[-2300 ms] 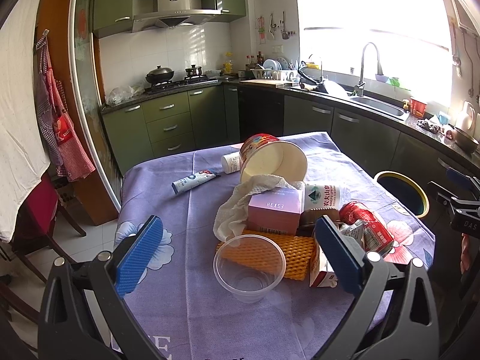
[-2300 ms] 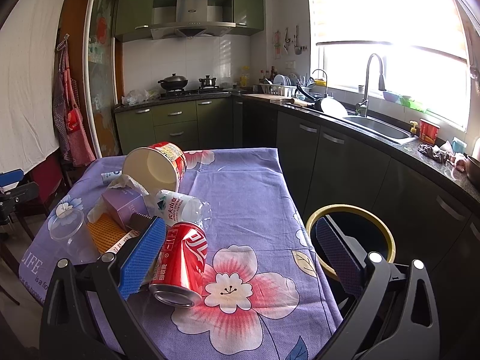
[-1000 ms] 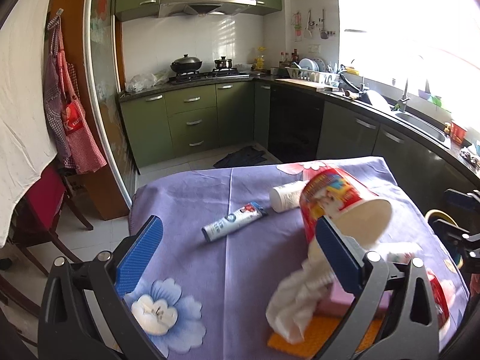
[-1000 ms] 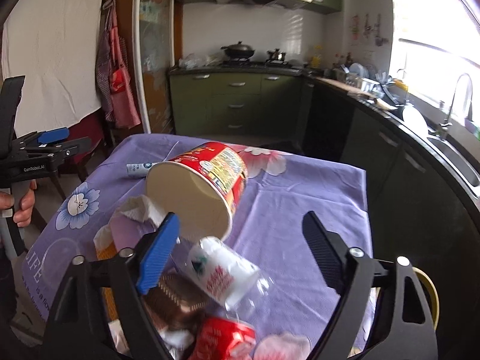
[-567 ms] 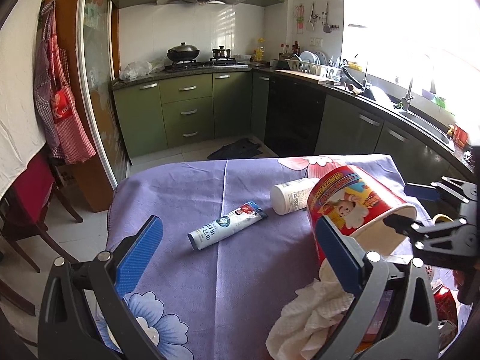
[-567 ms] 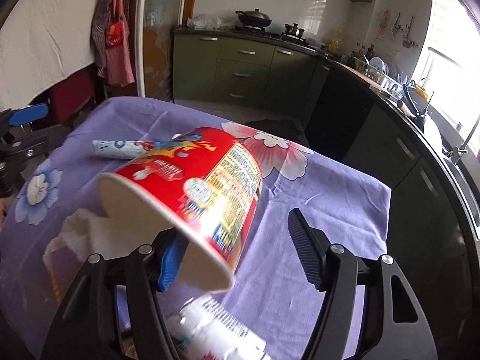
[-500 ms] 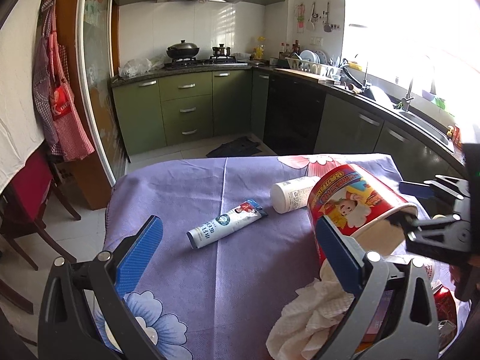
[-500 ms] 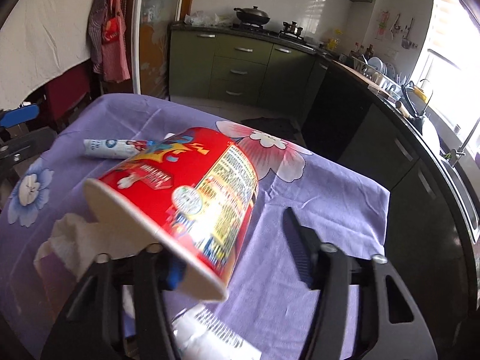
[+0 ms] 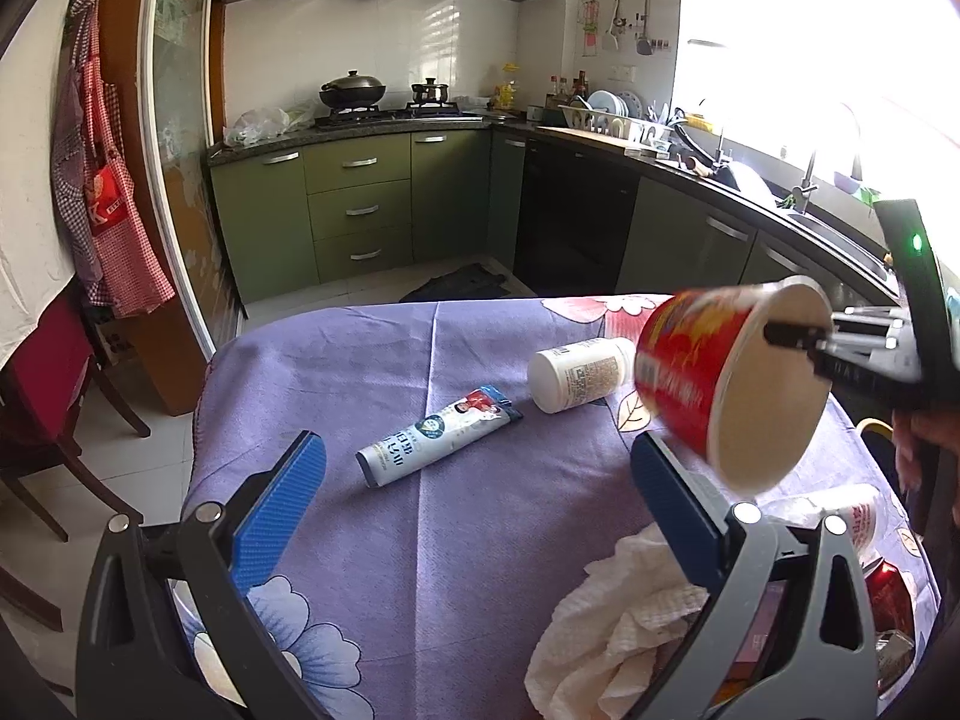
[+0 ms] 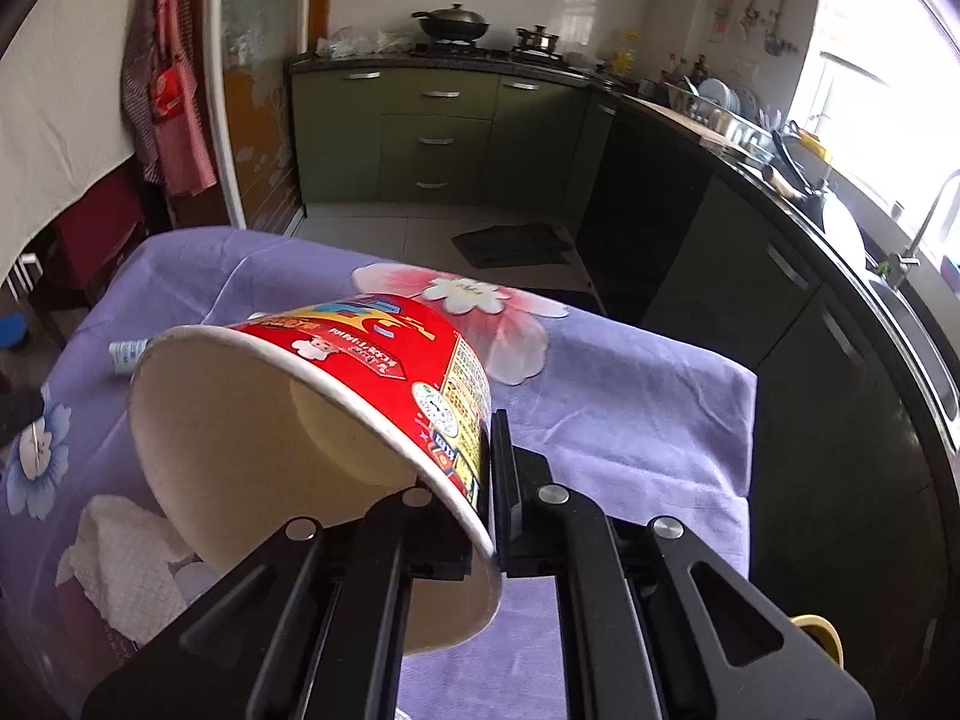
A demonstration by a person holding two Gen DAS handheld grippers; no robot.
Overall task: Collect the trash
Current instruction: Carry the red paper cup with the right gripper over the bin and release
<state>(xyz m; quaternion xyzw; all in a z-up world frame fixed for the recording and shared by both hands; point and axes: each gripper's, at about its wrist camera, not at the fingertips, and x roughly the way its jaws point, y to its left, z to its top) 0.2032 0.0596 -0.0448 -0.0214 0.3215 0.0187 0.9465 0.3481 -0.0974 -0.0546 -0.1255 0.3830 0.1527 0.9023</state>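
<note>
A red paper noodle cup hangs tilted above the purple tablecloth, its mouth facing the right wrist camera. My right gripper is shut on the cup's wall at the rim, one finger inside and one outside. In the left wrist view the same cup is at the right, with the right gripper pinching its rim. My left gripper stands open and empty, low over the cloth. Just beyond it lie a white and blue tube and a white bottle.
A crumpled paper towel, a clear plastic bottle and a red can lie at the near right. A yellow-rimmed bin stands off the table's right side. Green kitchen cabinets lie beyond, a red chair at the left.
My right gripper has shut on the cup's rim and the cup has come up off the table. The left gripper moved forward and down toward the tube, then held still.
</note>
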